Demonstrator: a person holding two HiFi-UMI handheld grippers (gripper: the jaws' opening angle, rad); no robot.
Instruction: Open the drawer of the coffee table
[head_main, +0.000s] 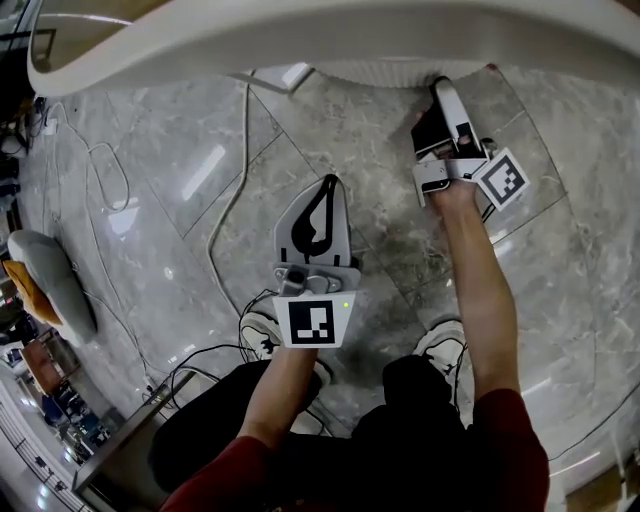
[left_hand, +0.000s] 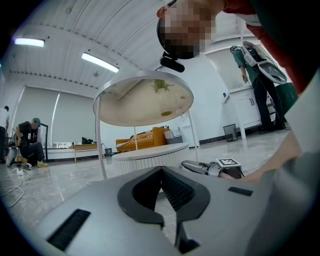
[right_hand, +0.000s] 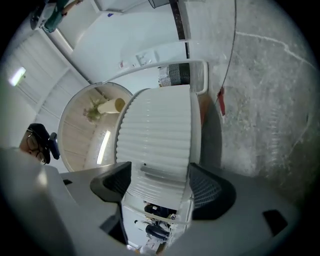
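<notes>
The coffee table is a low white drum with a ribbed side under a round top on thin legs. In the right gripper view its ribbed drawer front is close up, with a slot handle. Below it the drawer interior shows dark items. My right gripper stands open, the drawer front between its jaws, pads apart from it. From the head view the right gripper points at the ribbed base. My left gripper hovers over the floor, shut and empty, with its tips meeting.
Cables trail over the marble floor. A grey cushion lies at the left. The person's shoes are below the left gripper. An orange sofa and a crouching person are far behind the table.
</notes>
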